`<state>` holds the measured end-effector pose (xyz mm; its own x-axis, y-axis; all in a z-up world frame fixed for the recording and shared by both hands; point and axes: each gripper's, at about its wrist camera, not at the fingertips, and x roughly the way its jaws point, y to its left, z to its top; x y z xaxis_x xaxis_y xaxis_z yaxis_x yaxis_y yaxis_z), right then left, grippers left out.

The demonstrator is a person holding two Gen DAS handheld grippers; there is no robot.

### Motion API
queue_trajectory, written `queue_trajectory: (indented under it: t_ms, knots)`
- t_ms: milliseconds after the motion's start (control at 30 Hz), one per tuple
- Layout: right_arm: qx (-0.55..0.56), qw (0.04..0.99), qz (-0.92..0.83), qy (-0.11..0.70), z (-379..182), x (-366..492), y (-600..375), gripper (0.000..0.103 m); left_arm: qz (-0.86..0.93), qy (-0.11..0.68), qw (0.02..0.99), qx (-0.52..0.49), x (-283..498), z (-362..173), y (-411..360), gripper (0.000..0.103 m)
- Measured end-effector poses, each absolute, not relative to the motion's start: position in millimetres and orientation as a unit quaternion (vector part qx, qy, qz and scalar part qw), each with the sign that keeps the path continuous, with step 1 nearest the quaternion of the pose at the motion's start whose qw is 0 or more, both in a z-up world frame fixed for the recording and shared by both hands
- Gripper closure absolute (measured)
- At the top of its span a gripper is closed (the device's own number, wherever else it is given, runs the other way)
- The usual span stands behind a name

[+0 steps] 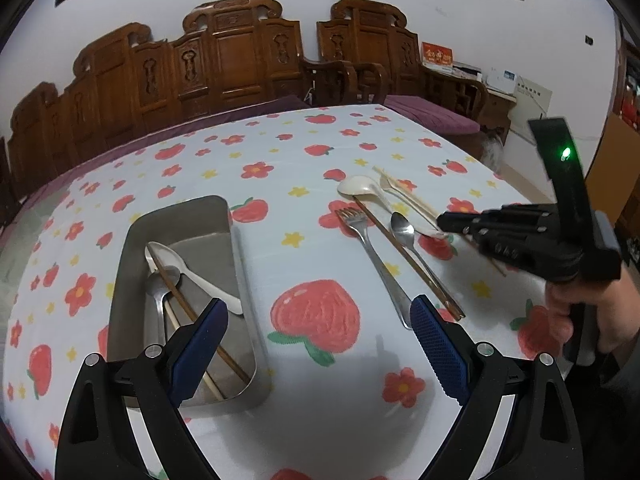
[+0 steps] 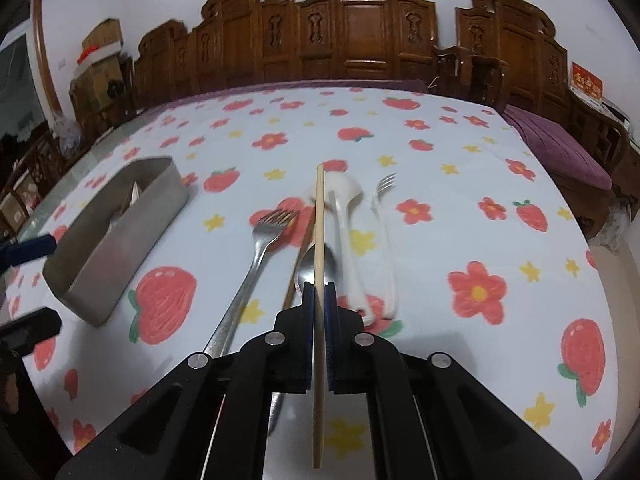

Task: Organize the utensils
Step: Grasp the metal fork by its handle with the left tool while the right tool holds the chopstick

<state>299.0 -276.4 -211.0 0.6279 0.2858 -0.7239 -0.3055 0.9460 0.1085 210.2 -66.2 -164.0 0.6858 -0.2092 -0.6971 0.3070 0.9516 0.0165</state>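
Note:
A steel tray [image 1: 132, 248] [image 2: 120, 224] sits on the flowered cloth, holding a white spoon [image 1: 192, 276], a metal spoon [image 1: 158, 284] and chopsticks [image 1: 200, 324]. My left gripper [image 1: 316, 344] is open and empty, low over the cloth right of the tray. My right gripper [image 2: 319, 292] [image 1: 444, 222] is shut on a light wooden chopstick [image 2: 319, 220], held above the loose utensils. Below it lie a metal fork [image 2: 256, 256] [image 1: 372, 256], a dark chopstick [image 2: 300, 256] [image 1: 408, 264], a metal spoon [image 2: 330, 264] [image 1: 404, 232], a white spoon [image 2: 344, 216] [image 1: 360, 188] and a white fork [image 2: 382, 208].
The table is covered by a white cloth [image 2: 460, 184] with red strawberries and flowers. Carved wooden benches [image 2: 360, 36] with purple cushions [image 2: 556, 148] stand behind and to the right. Boxes [image 2: 100, 52] are stacked at far left.

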Motion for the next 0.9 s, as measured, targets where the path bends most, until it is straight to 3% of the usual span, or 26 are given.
queue_trajectory:
  t_ms: [500,700,900]
  knots:
    - [0.037,0.908,0.149,0.390,-207.1,309.3,-311.7,0.097,-0.138,0.392,0.906,0.077,250.4,-167.2,-109.8,0.014]
    - [0.042,0.908,0.142,0.393,-209.3,309.1,-319.8,0.097,-0.142,0.408,0.900,0.063,278.0,-177.1,-124.8,0.026]
    - [0.053,0.908,0.138,0.393,-209.5,310.9,-324.2,0.097,-0.128,0.436,0.890,0.037,309.1,-198.3,-128.6,0.027]
